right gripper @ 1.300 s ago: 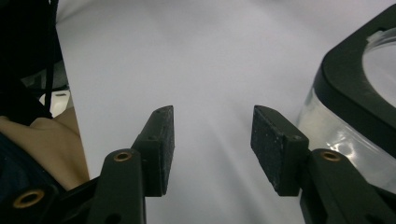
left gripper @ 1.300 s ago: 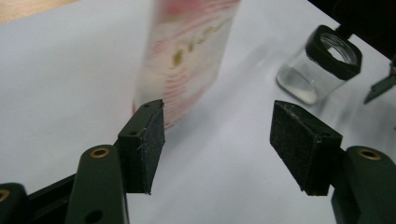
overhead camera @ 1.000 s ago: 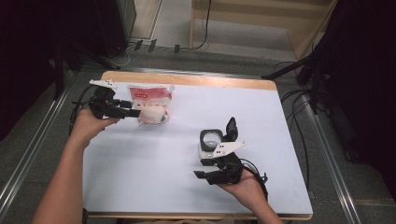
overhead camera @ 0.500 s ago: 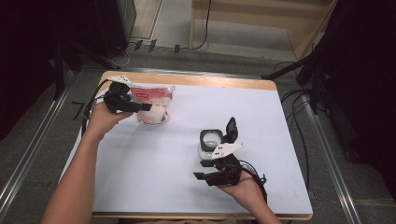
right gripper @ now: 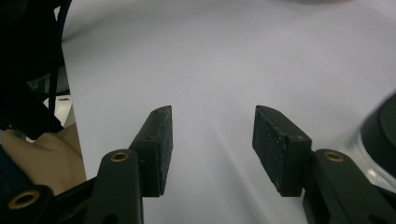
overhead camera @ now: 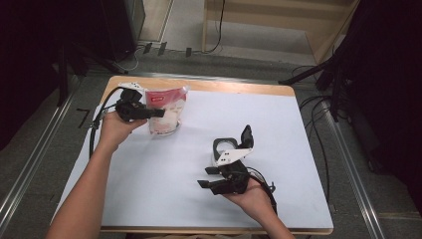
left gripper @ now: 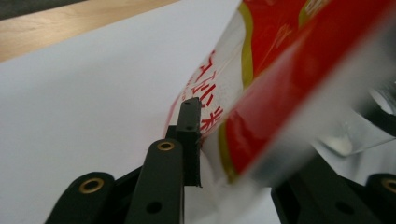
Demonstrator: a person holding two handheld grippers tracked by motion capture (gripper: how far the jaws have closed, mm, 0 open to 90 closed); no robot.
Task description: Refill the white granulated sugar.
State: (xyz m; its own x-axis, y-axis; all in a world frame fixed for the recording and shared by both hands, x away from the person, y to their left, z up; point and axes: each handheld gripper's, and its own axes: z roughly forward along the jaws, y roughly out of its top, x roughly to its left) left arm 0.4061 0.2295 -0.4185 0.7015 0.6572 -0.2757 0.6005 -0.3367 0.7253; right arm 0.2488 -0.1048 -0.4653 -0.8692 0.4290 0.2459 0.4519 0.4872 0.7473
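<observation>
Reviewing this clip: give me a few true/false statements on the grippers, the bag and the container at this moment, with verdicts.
1. The left gripper grips the red and white bag. True.
2. The right gripper is shut on the black container. False: its jaws stand open with nothing between them, and the container sits beside it on the table.
3. The bag sits at the far left part of the white sheet. True.
4. The container has a white lid on it. False: it is open, showing a pale inside.
5. The right gripper points away from the person toward the table's far edge. False: it points left across the sheet.
</observation>
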